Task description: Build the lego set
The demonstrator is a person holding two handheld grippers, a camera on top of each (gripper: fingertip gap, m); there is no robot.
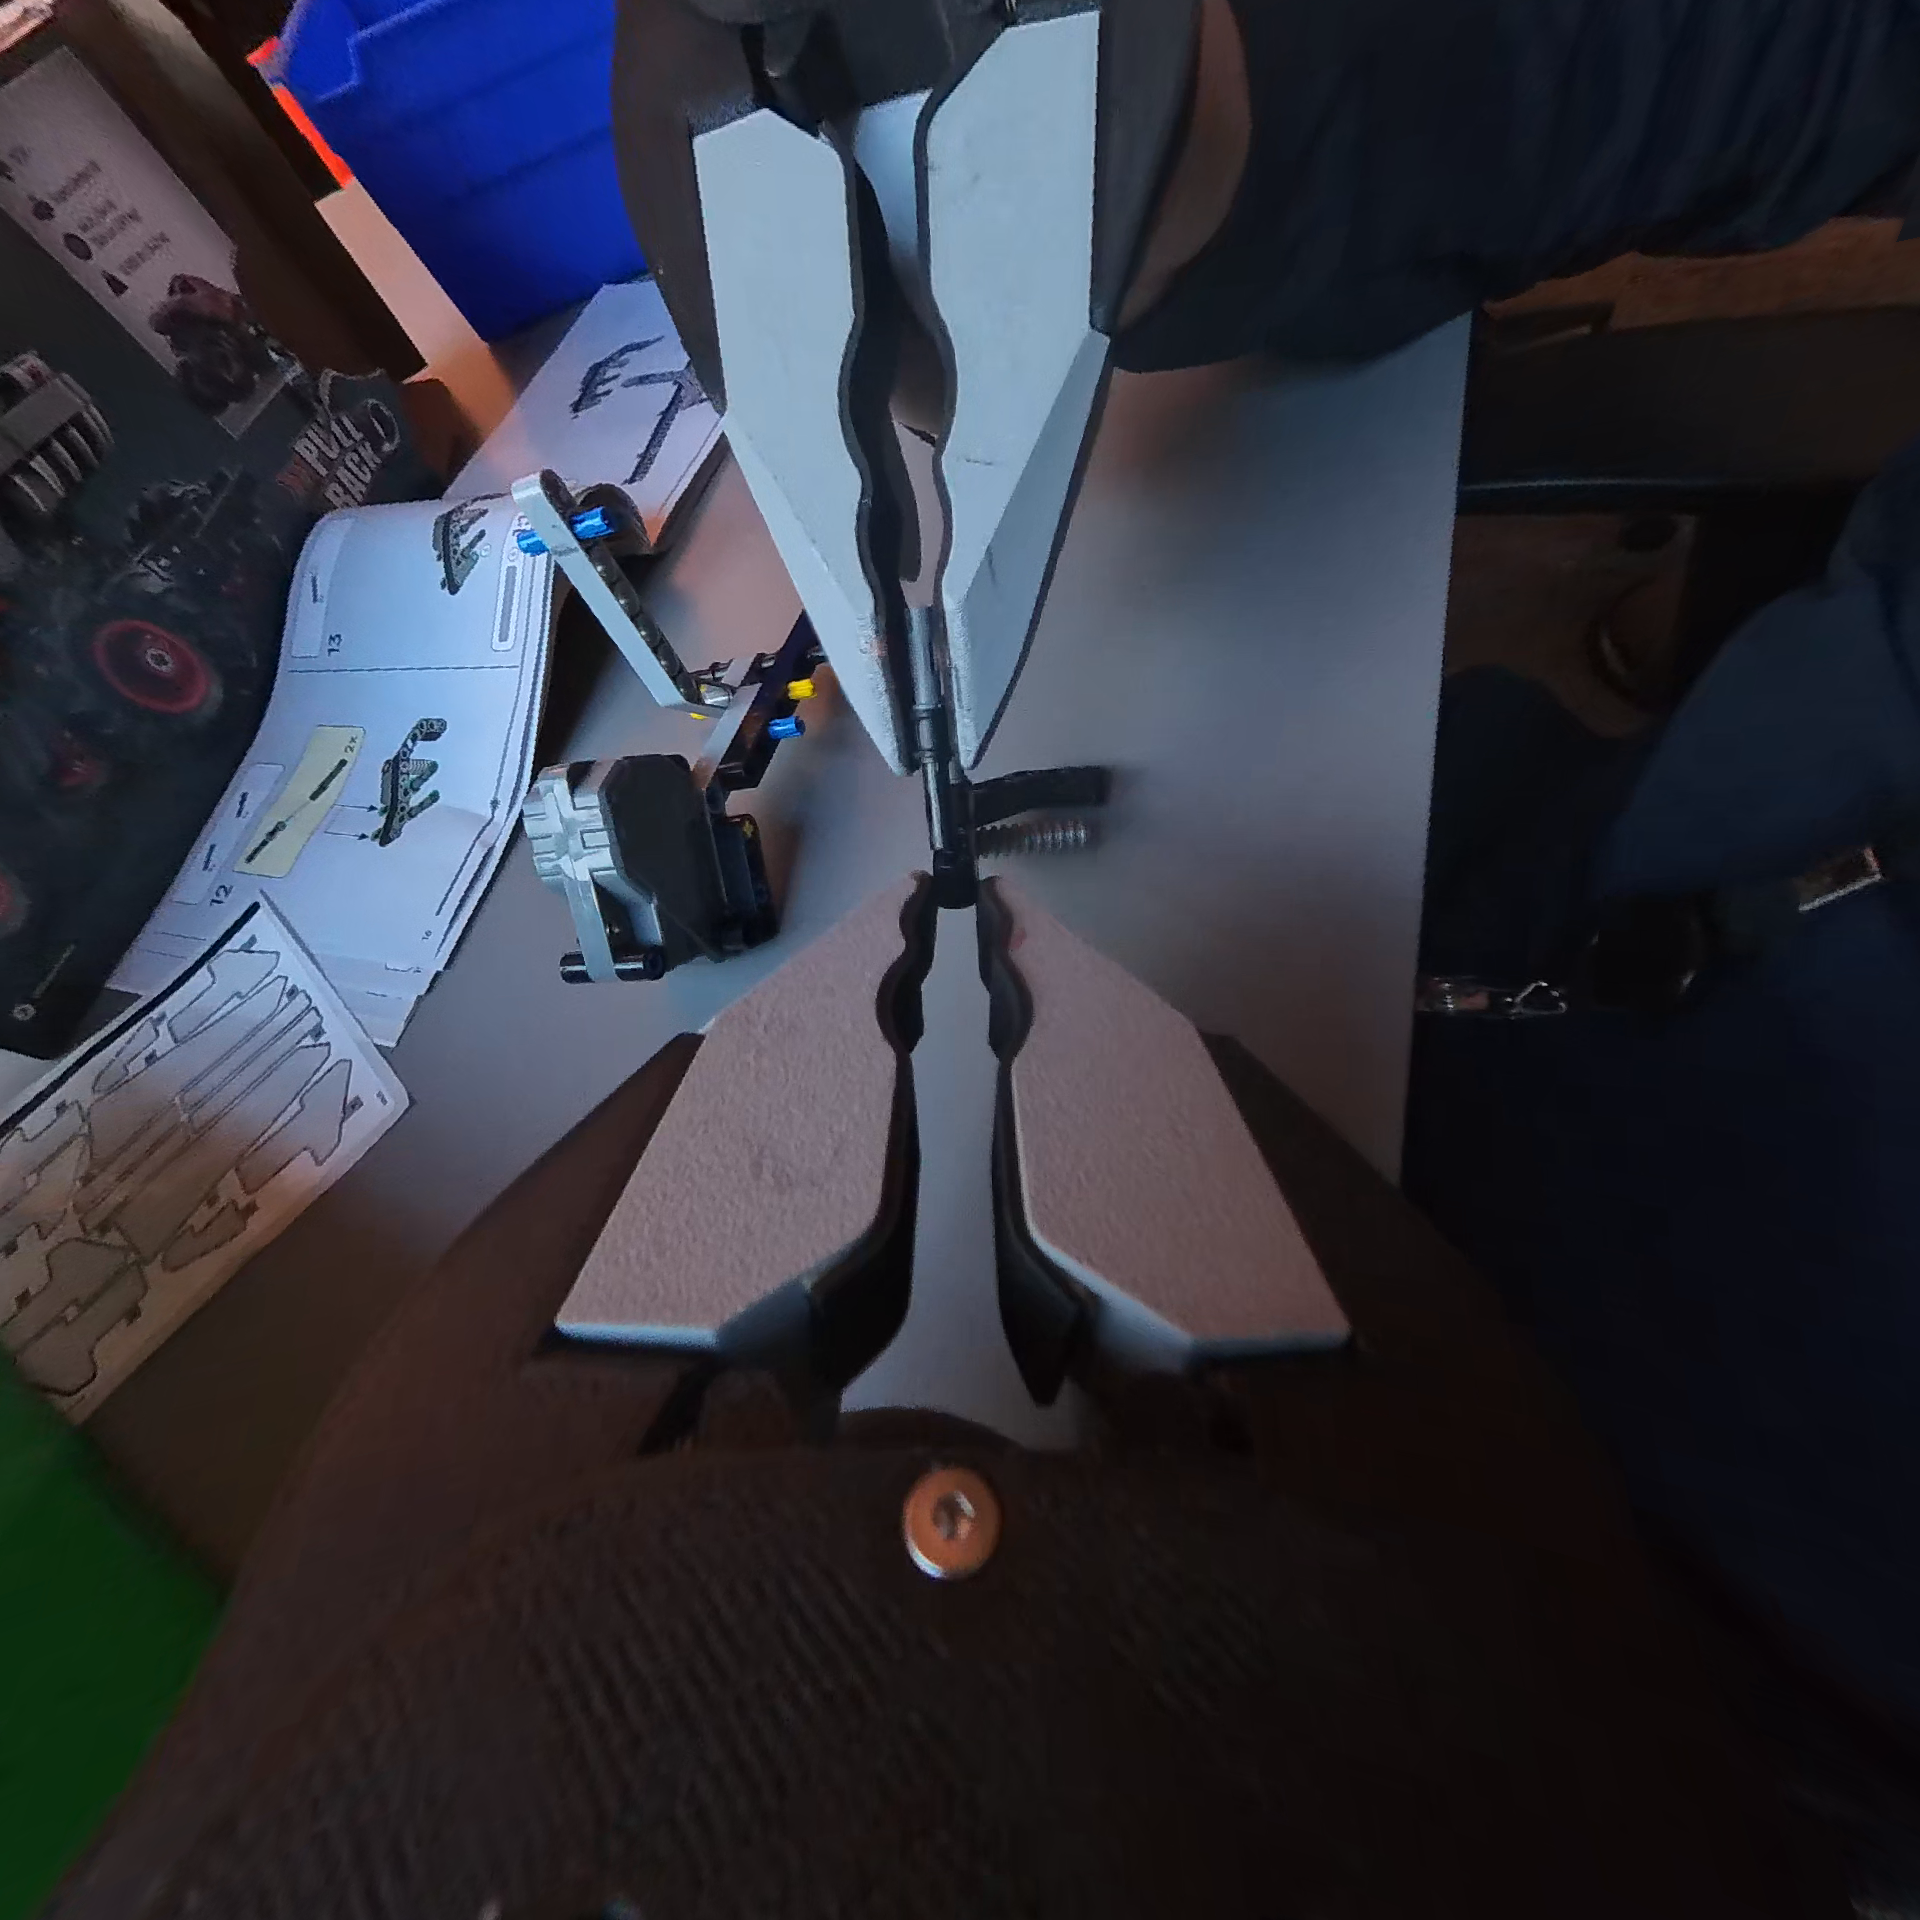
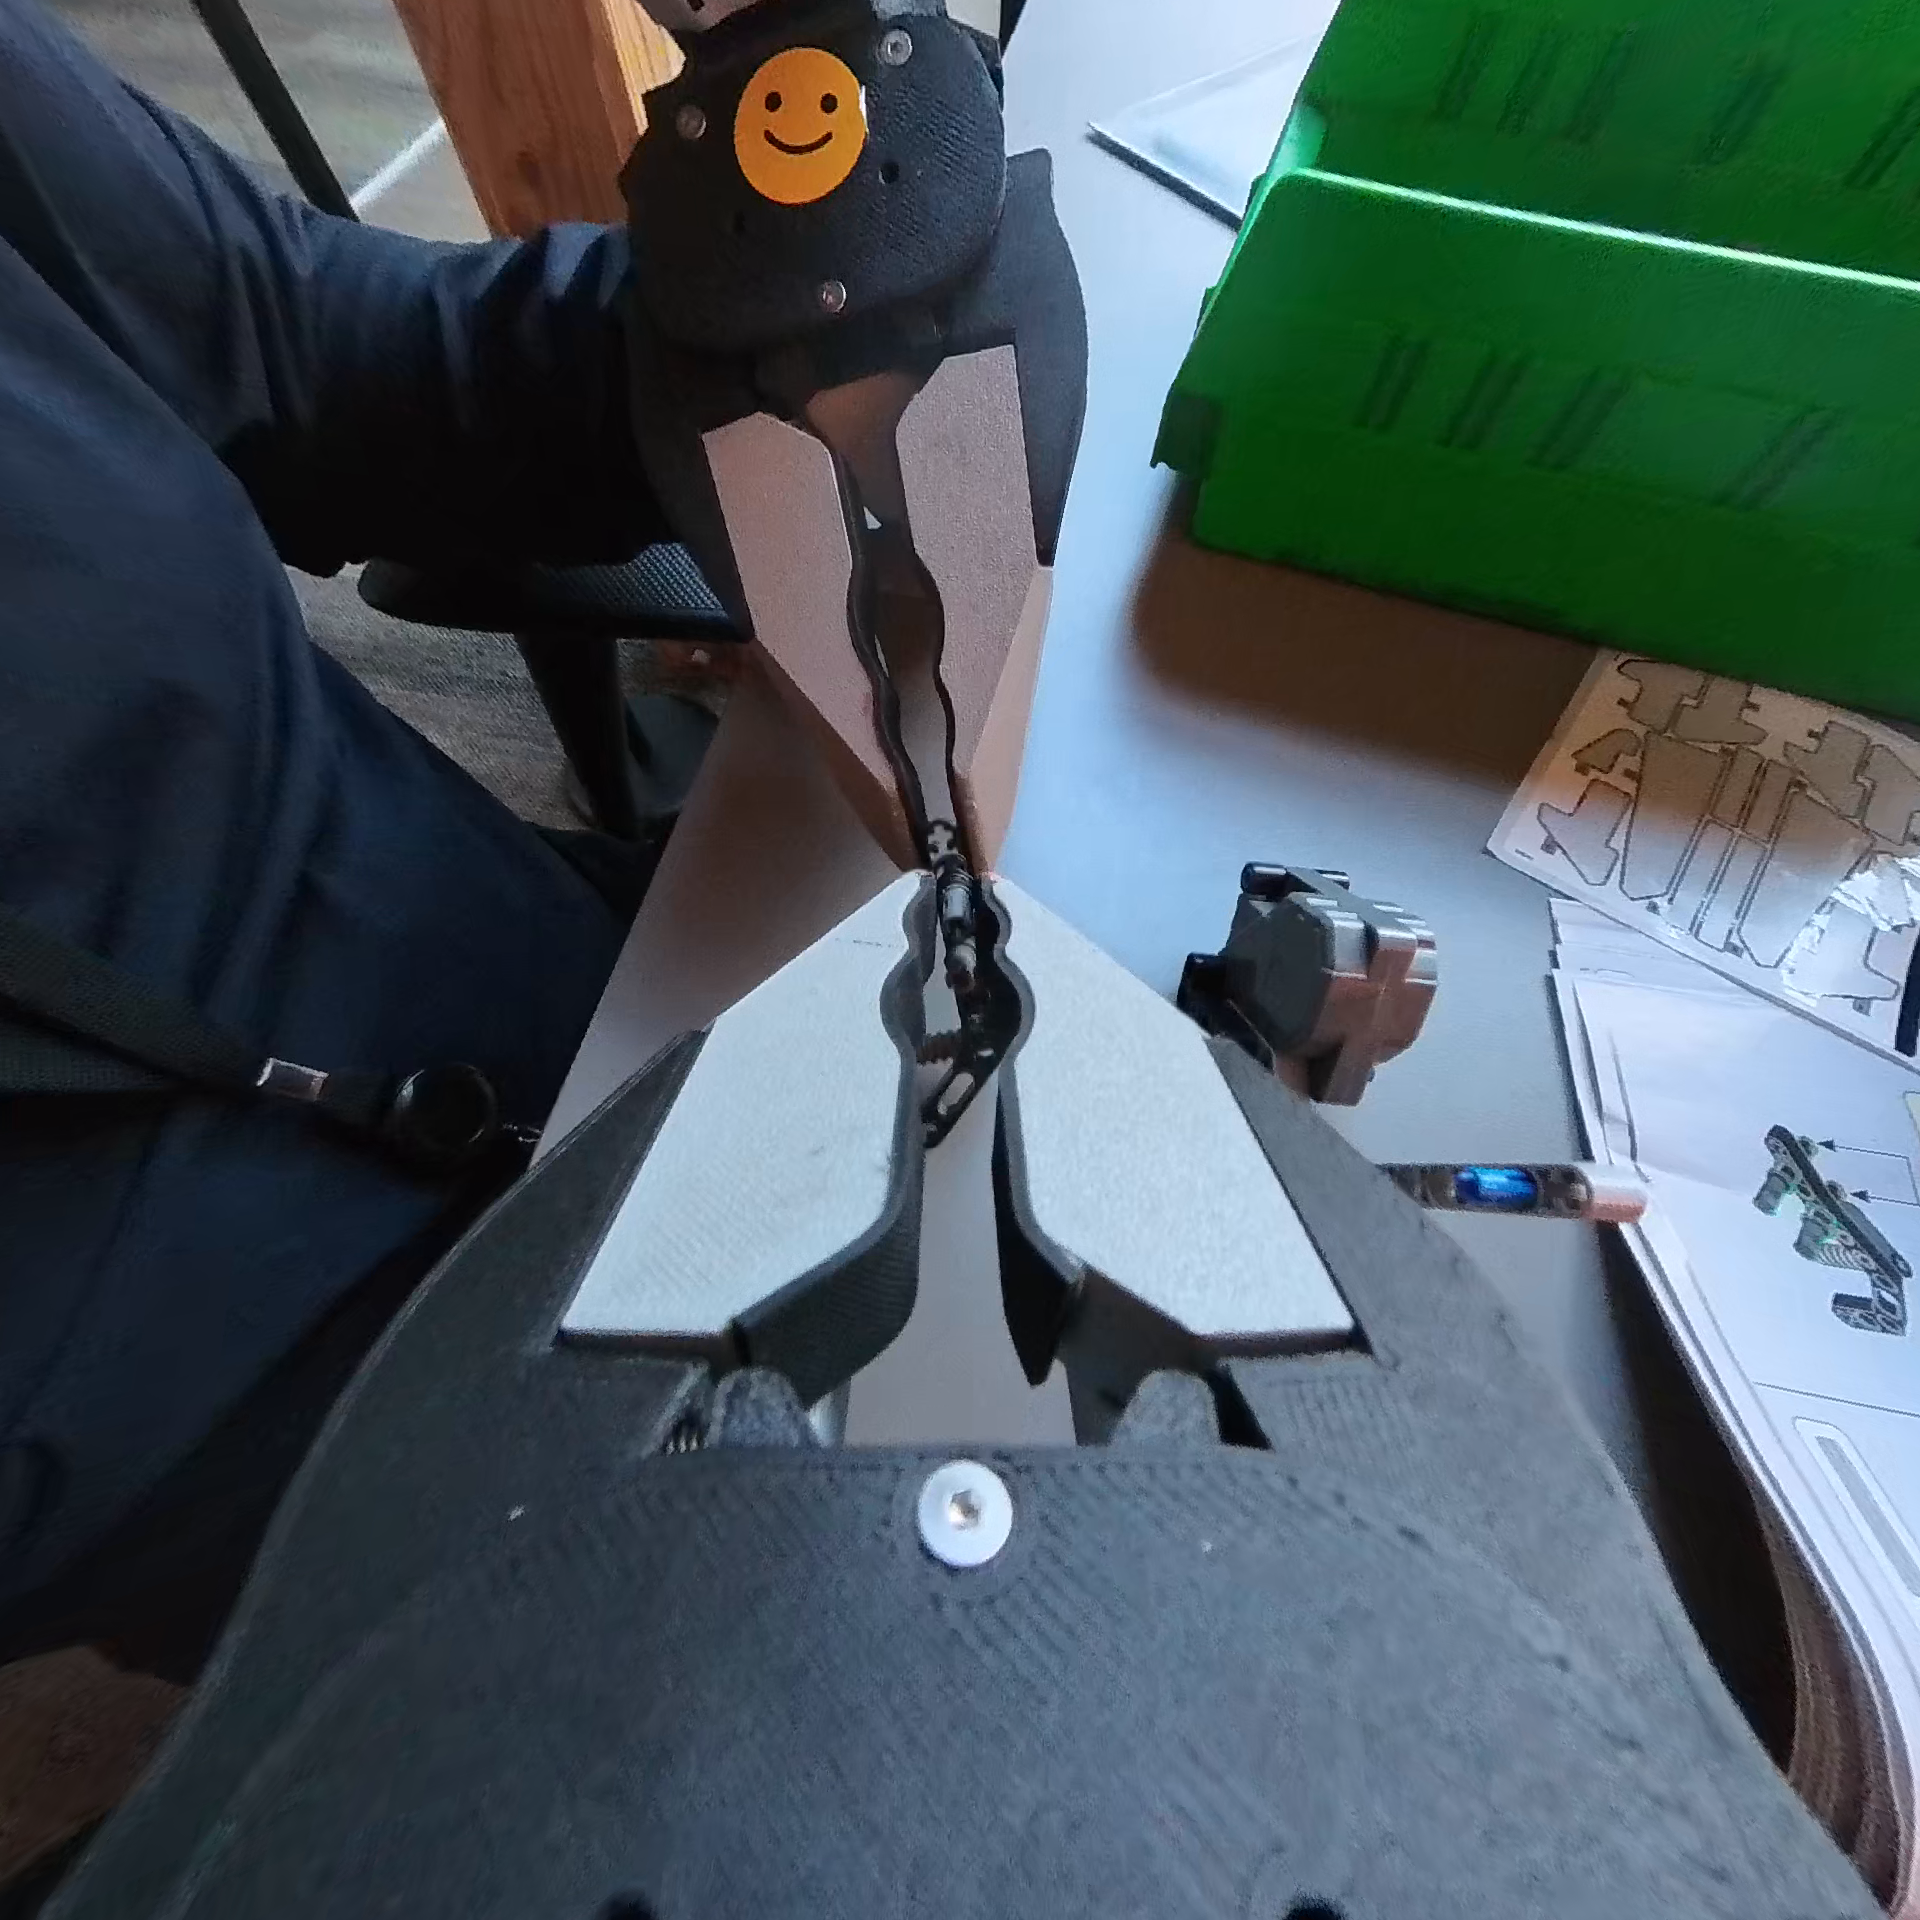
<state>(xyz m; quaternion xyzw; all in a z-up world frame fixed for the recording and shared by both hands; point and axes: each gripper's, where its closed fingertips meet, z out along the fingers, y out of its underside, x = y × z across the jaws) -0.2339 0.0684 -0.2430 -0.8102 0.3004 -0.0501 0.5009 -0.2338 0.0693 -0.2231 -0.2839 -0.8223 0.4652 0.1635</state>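
Observation:
A slim grey-and-black rod piece (image 1: 928, 675) is held end to end between both grippers, above the grey table (image 1: 1247, 623). My left gripper (image 1: 951, 896) is shut on its black end (image 1: 948, 862). My right gripper (image 1: 932, 764) comes from the far side, shut on the grey part. In the right wrist view my right gripper (image 2: 954, 891) pinches the rod (image 2: 956, 935), and the left gripper (image 2: 940, 857) meets it tip to tip. A black beam (image 1: 1039, 784) and a small spring (image 1: 1044, 834) lie on the table just behind.
A part-built assembly with a grey-black motor block (image 1: 644, 852) and a long grey beam (image 1: 613, 613) sits left; it also shows in the right wrist view (image 2: 1320, 987). Instruction booklet (image 1: 343, 727), sticker sheet (image 1: 156, 1174), set box (image 1: 104, 520), blue bin (image 1: 468, 135), green bin (image 2: 1558, 416). A person's dark sleeve (image 2: 312, 364) is near. The grippers are tip to tip, or close to it.

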